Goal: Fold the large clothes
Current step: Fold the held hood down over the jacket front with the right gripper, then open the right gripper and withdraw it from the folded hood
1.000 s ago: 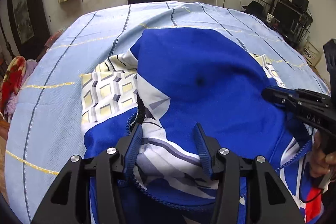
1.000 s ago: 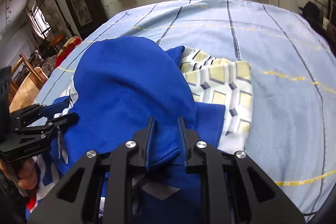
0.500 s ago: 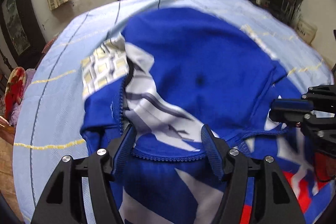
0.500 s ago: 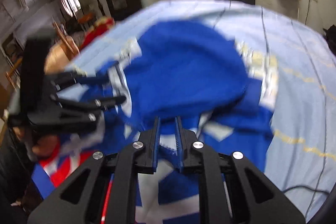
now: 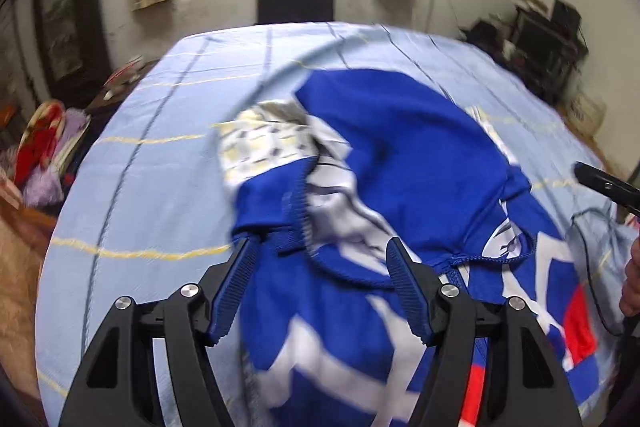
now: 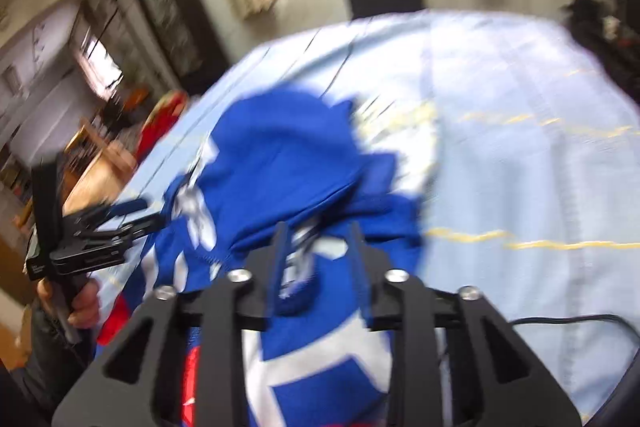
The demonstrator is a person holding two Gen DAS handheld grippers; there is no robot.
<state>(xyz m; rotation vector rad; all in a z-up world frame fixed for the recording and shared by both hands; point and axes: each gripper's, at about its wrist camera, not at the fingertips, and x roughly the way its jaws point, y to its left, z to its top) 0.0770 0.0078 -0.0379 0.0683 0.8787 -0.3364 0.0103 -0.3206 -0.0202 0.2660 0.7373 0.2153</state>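
A blue jacket [image 5: 400,155] with white and red panels and a yellow-grey patterned lining lies bunched on the light blue bedsheet [image 5: 160,163]. My left gripper [image 5: 320,251] hovers over its near part. Its jaws are opening wide, and cloth shows below the gap without either pad pressing on it. The right wrist view is blurred. There my right gripper [image 6: 318,231] hangs above the jacket [image 6: 280,151] with its jaws opening and nothing pinched between them. The right gripper's tip [image 5: 604,183] shows at the right edge, and the left gripper [image 6: 120,223] and a hand [image 6: 84,303] show at the left.
A black chair [image 5: 295,1] stands at the bed's far end under a bright window. A cluttered desk [image 5: 540,39] is at the back right, and red and purple bedding [image 5: 40,147] lies off the left side. A thin black cable [image 6: 560,319] runs over the sheet near the right gripper.
The right gripper let go of the blue fold it was pinching and opened. Both grippers drew back and up from the jacket. The left jaws spread wider.
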